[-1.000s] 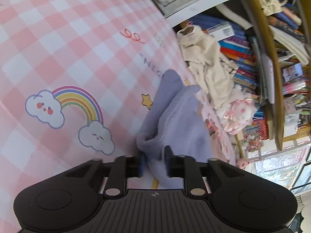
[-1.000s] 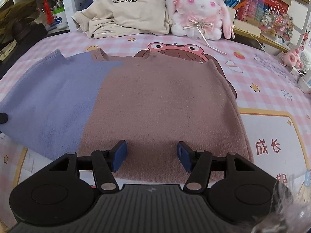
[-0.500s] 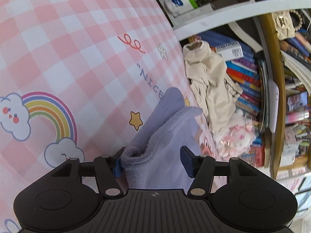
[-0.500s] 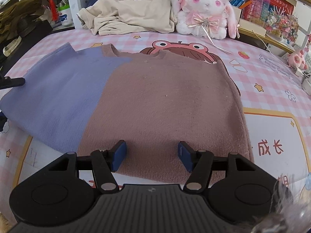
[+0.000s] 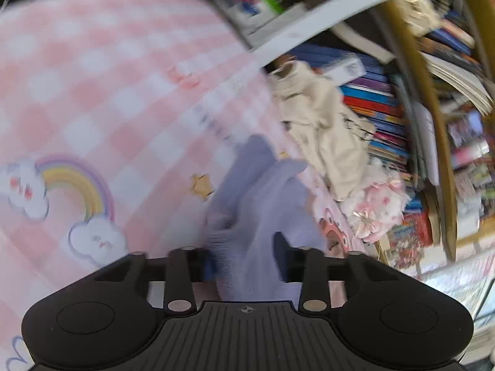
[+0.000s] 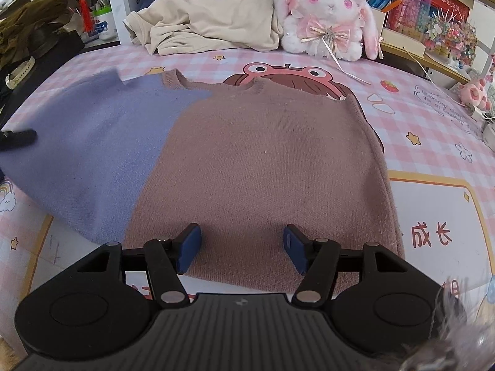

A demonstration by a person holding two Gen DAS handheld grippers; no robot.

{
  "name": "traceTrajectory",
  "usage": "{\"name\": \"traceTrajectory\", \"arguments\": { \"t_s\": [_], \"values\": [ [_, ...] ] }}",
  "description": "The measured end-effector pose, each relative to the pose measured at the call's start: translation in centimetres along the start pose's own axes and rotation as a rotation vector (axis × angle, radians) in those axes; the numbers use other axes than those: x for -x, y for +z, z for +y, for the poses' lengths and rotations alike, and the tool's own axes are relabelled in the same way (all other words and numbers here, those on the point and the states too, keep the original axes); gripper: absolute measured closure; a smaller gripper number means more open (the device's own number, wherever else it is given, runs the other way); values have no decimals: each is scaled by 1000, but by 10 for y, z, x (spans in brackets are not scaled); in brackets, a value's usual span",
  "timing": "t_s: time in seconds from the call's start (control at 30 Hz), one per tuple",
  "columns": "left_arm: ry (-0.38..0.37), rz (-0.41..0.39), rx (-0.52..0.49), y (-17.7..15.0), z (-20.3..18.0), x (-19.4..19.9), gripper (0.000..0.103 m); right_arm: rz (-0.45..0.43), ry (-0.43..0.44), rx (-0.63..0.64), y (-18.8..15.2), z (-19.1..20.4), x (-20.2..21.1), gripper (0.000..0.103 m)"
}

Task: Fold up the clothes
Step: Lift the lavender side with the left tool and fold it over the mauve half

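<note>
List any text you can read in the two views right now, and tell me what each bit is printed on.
"成长": red characters on the pink mat, right of the sweater.
Script lettering on the mat at far right: too small to read.
Book spines and white bottle label: too small to read.
Left wrist view: mat lettering is motion-blurred, unreadable.

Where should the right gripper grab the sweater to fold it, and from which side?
Probably the near hem of the sweater, on its brown half. It lies flat on the mat, with that hem just in front of the open right gripper, so come in low from the near side. The left gripper has the purple end between its fingers.
</note>
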State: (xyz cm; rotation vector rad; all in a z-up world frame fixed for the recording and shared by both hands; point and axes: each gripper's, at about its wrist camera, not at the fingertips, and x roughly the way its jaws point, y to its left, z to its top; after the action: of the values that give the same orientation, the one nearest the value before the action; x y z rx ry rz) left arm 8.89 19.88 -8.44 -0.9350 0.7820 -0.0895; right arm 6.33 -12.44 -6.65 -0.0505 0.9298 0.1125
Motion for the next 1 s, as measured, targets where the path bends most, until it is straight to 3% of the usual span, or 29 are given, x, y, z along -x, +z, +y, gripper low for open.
{"name": "traceTrajectory", "arguments": {
  "t_s": [0.1, 0.4, 0.5, 0.53, 0.57, 0.6, 1.0],
  "values": [
    [0, 19, 22, -4, 7, -8, 55, 0, -2, 3, 0, 0, 0, 44],
    [-37, -42, 170, -8, 22, -13, 55, 0, 4, 12, 0, 0, 0, 44],
    [-25, -60, 185, -9, 19, -16, 58, 0, 4, 11, -1, -1, 0, 44],
    [-11, -61, 184, -9, 18, -17, 65, 1, 5, 10, -1, -1, 1, 44],
    [2, -59, 189, -9, 18, -17, 79, 1, 6, 8, -1, -1, 1, 44],
    [6, -56, 202, -8, 21, -18, 83, 1, 11, 8, -1, -2, 2, 44],
    [-22, -59, 279, -1, 44, -12, 86, -56, 14, -7, -8, -26, 31, 45]
  ]
}}
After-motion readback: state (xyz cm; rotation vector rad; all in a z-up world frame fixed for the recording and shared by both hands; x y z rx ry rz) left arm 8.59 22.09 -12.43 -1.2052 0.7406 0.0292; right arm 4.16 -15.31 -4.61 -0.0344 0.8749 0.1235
